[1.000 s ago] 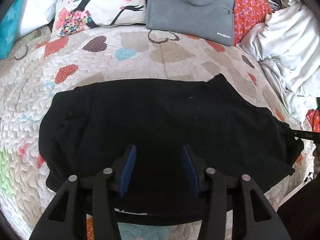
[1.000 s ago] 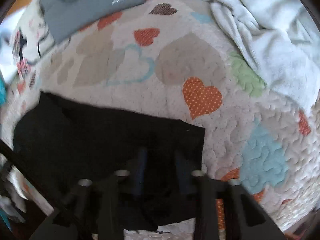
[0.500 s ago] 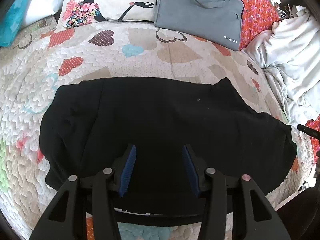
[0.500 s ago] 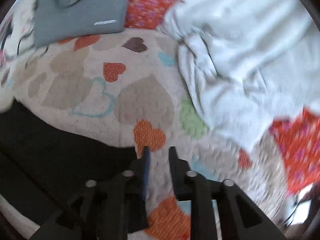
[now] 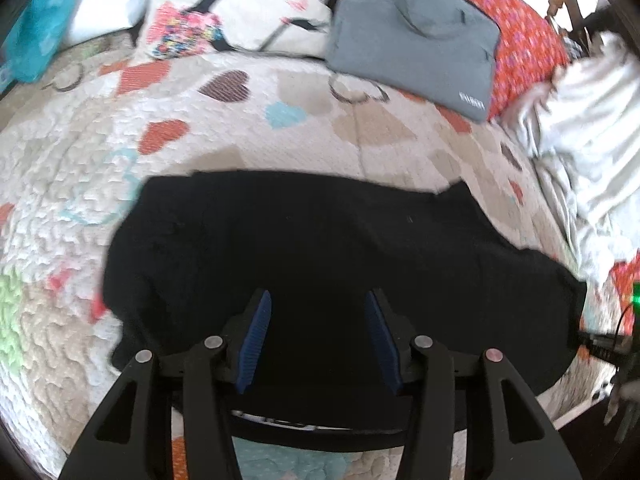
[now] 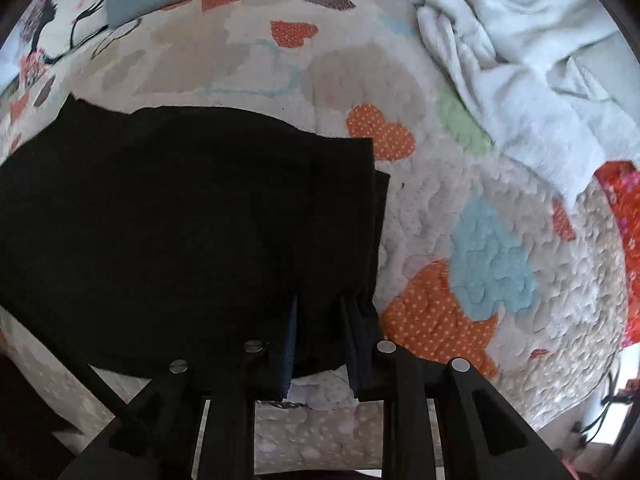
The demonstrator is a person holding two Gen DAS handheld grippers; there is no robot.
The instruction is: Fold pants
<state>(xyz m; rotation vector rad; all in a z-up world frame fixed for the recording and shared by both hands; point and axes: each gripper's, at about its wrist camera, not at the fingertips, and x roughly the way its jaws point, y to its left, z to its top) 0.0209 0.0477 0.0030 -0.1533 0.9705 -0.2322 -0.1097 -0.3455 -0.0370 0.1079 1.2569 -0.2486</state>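
Note:
Black pants (image 5: 320, 240) lie spread flat across a heart-patterned quilt (image 5: 280, 140), folded into a broad band. My left gripper (image 5: 317, 300) hovers over the band's near edge. Its blue pads (image 5: 256, 332) stand well apart, open, with only flat cloth beneath them. In the right wrist view the pants (image 6: 180, 200) fill the left half and end in a straight stacked edge. My right gripper (image 6: 320, 304) sits at that end's near corner with its jaws a narrow gap apart. Black cloth shows in the gap, slightly puckered by the right finger, and I see no firm pinch.
A grey laptop sleeve (image 5: 412, 48) and a printed pillow (image 5: 240, 12) lie at the far side of the bed. A crumpled white blanket (image 6: 520, 60) is heaped on the right over red floral fabric (image 5: 524, 48). Bare quilt (image 6: 480, 240) stretches right of the pants.
My right gripper let go of the pants' end, swung right over the bare quilt with its jaws slightly parted, then came back to that end. The left gripper rolled a little and stayed open.

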